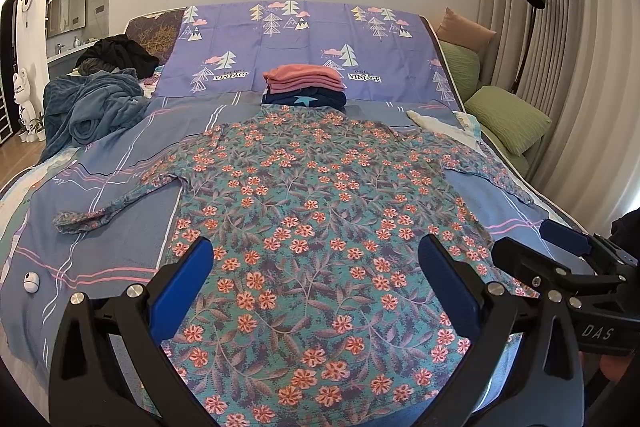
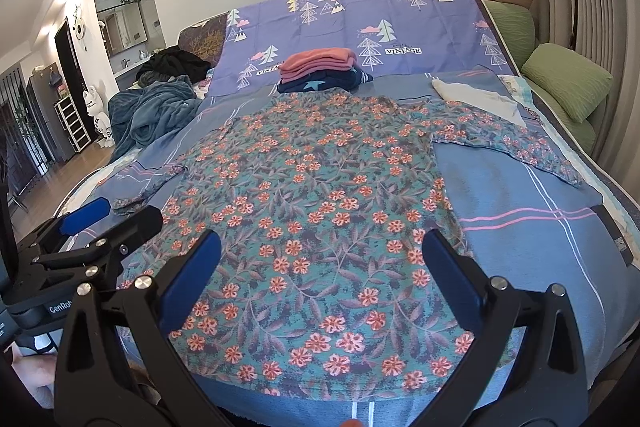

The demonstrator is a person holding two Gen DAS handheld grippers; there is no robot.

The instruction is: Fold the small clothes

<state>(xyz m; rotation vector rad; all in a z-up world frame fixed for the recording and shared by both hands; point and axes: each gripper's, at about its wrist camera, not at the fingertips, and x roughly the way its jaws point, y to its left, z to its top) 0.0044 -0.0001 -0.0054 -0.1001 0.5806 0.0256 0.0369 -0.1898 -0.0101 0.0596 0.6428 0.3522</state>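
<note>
A teal shirt with orange flowers (image 1: pixel 316 211) lies spread flat on the bed, both long sleeves stretched out to the sides; it also shows in the right wrist view (image 2: pixel 320 203). My left gripper (image 1: pixel 316 267) is open and empty, hovering above the shirt's lower hem. My right gripper (image 2: pixel 320 259) is open and empty above the hem, further right; it shows in the left wrist view (image 1: pixel 532 247), and the left gripper shows in the right wrist view (image 2: pixel 116 215). A stack of folded clothes (image 1: pixel 305 85), pink on navy, sits beyond the collar.
A blue blanket (image 1: pixel 90 109) and dark clothes (image 1: pixel 118 55) are heaped at the bed's left. A white cloth (image 2: pixel 476 95) lies near the right sleeve. Green cushions (image 1: pixel 508 117) line the right edge. A small white round object (image 1: pixel 31 281) lies on the sheet at left.
</note>
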